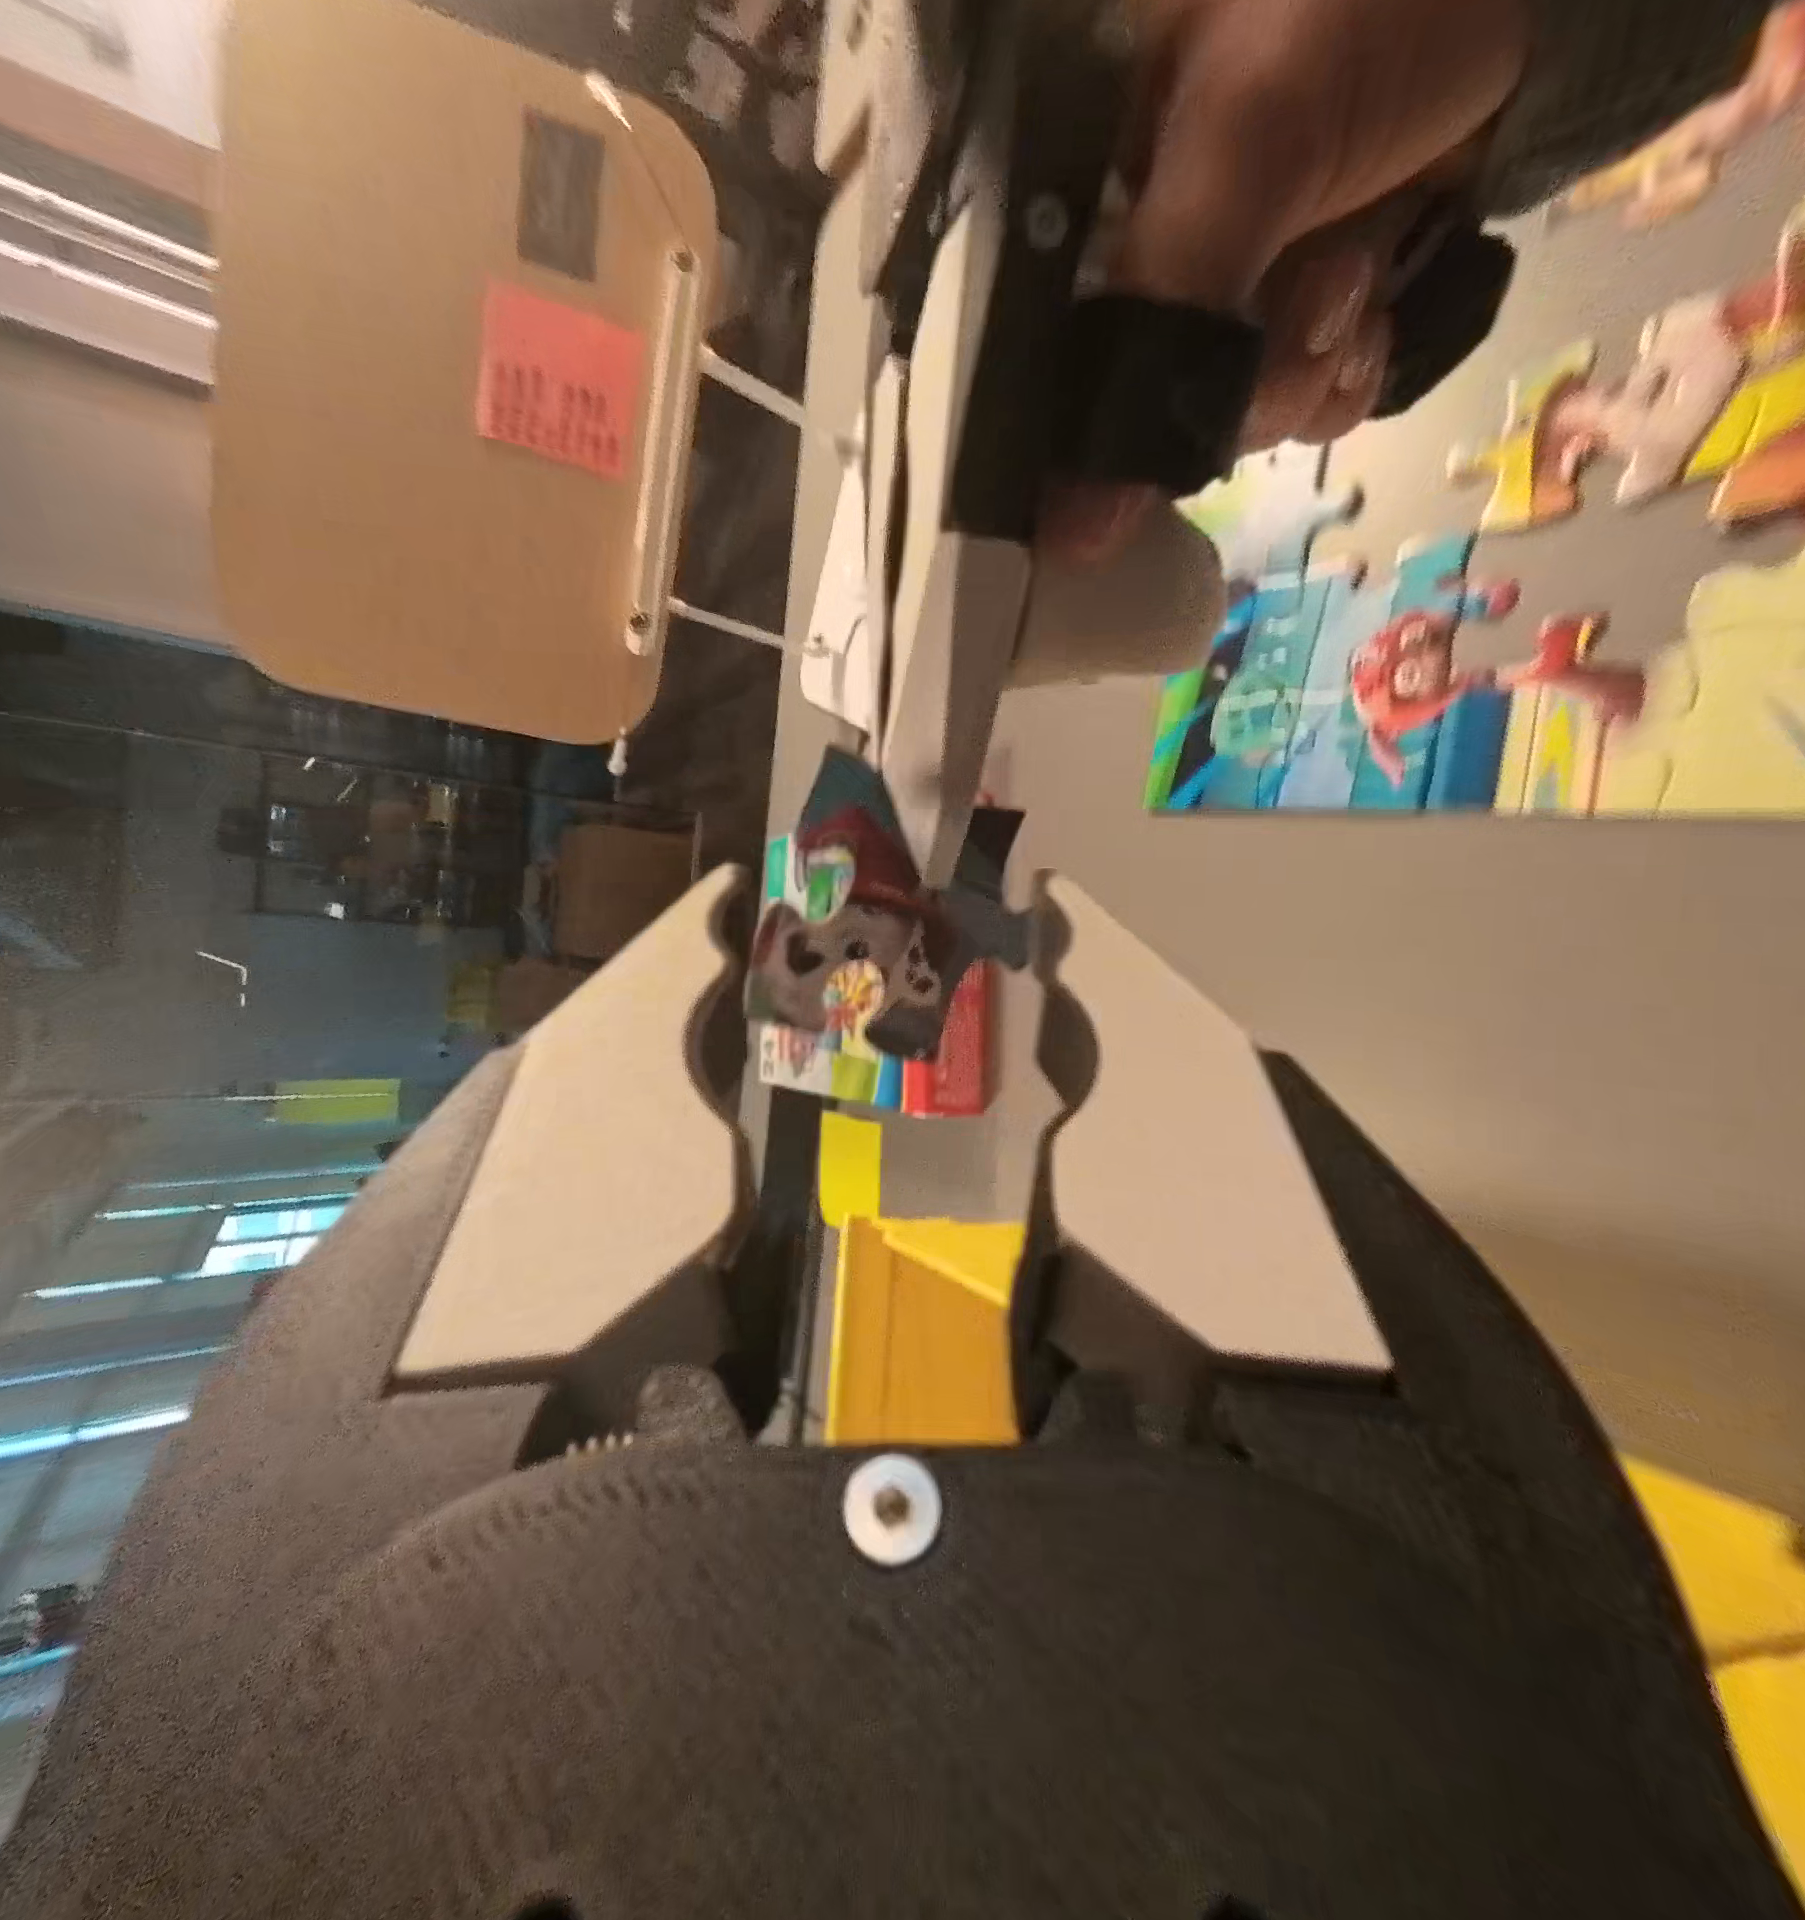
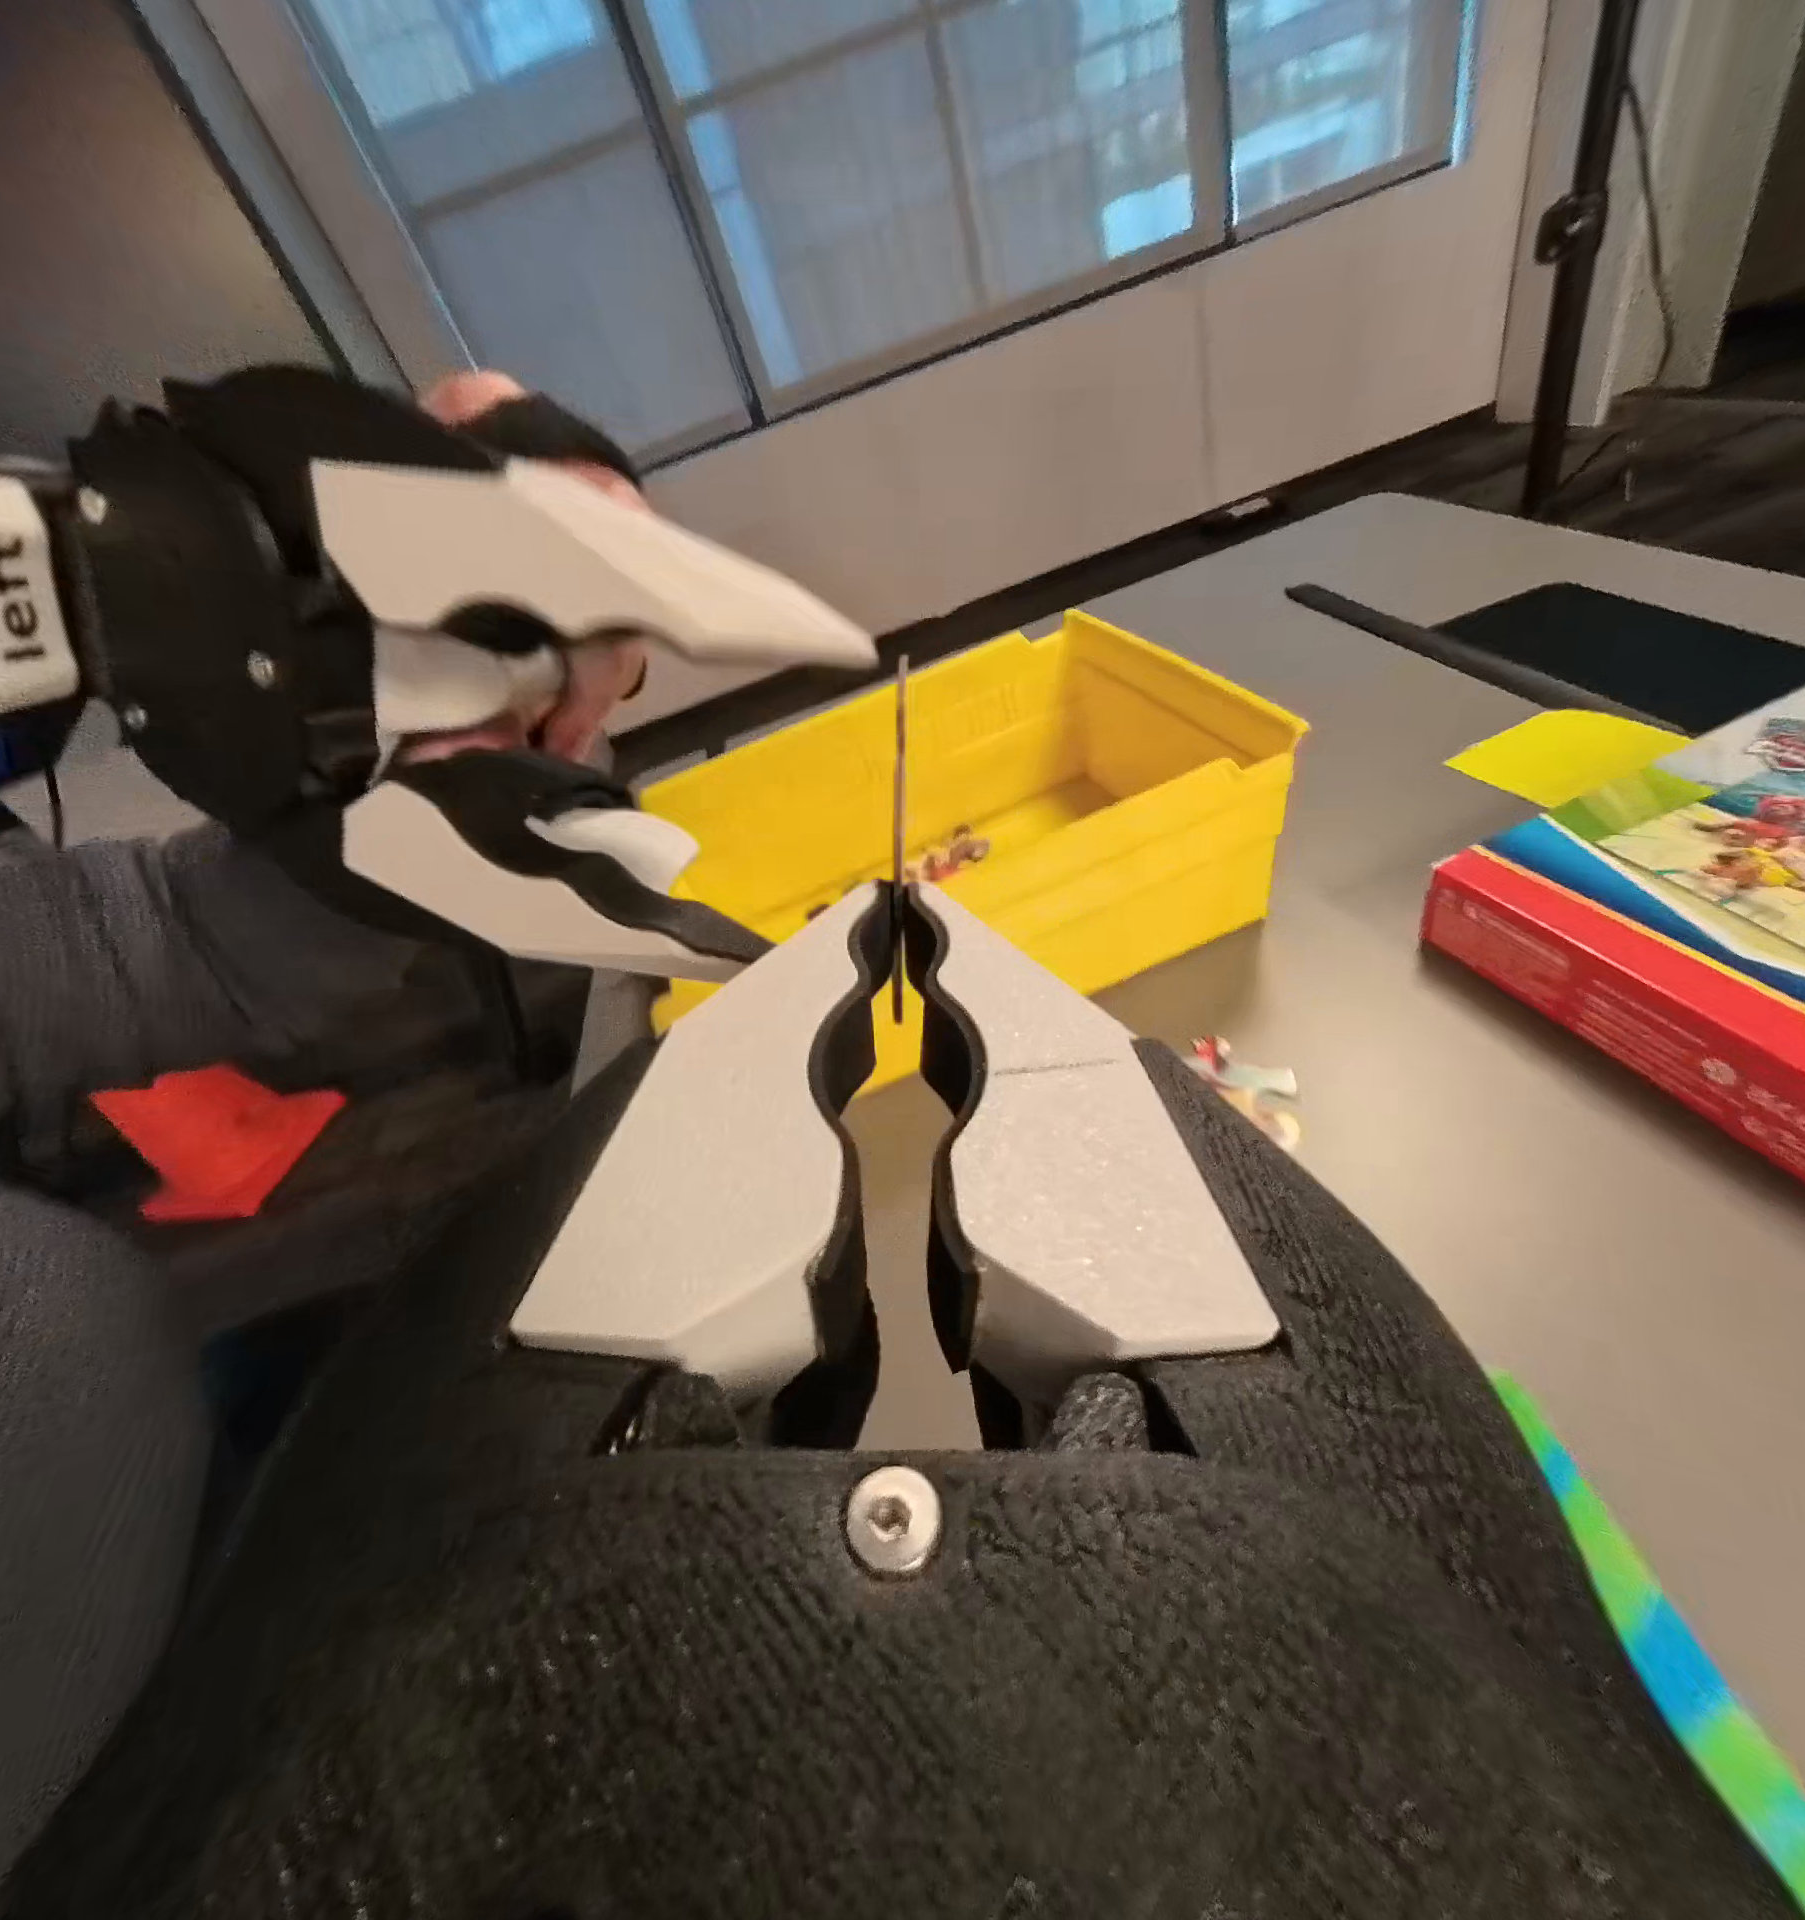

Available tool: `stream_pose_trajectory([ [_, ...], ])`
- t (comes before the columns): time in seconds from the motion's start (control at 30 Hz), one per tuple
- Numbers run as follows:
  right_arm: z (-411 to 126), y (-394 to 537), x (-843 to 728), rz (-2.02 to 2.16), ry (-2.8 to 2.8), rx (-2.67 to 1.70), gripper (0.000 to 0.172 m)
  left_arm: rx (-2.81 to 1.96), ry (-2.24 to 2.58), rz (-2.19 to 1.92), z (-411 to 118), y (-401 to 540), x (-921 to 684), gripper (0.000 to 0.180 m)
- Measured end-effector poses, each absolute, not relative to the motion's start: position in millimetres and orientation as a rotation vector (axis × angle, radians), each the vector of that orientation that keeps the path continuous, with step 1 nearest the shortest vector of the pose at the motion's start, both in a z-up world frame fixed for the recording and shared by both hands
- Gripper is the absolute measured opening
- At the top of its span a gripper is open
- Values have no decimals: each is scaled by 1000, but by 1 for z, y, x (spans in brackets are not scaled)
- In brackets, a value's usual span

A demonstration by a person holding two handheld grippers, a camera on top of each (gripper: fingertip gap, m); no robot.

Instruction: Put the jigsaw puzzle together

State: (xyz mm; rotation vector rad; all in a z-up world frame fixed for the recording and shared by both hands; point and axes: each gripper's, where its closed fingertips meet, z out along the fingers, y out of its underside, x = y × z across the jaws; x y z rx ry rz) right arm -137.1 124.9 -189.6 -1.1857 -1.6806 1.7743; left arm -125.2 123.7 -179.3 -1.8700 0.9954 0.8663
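Office-like workroom showing: grey table (image 2: 1397, 1195), big paned window (image 2: 877, 187), light stand (image 2: 1578, 229), stacked boxes (image 1: 617, 894) sitting behind

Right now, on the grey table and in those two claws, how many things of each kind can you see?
Claws: 2, the left claw open, the right claw shut on a puzzle piece held edge-on
Yellow bin: 1
Red puzzle box: 1
Yellow paper: 1
Loose piece on the table: 1
Total: 7, counting the held piece; pieces inside the bin are too blurred to count.
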Motion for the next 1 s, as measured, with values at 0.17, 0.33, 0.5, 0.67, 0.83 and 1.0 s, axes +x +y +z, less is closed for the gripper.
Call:
stream_pose_trajectory([
  [0.17, -203, 156, -71, 1591, -2055, -1012, 0, -1857, 716, 497, -184, 129, -79, 83],
  [0.33, -233, 161, -23, 1280, -2458, -969, 0, -1941, 635, 96, -228, 145, -32, 52],
  [0.5, -251, 160, 0, 1228, -2644, -1020, 0, -1937, 595, -45, -257, 151, -7, 23],
  [0.67, -255, 161, 13, 1366, -2705, -1062, 1, -1868, 469, -406, -260, 151, 17, 1],
  [0.83, -233, 177, -8, 1699, -2331, -1234, 27, -1631, 178, -650, -235, 160, 4, 0],
  [1.0, -216, 191, -9, 1893, -2018, -1150, 20, -1475, 19, -922, -228, 167, 4, 0],
])
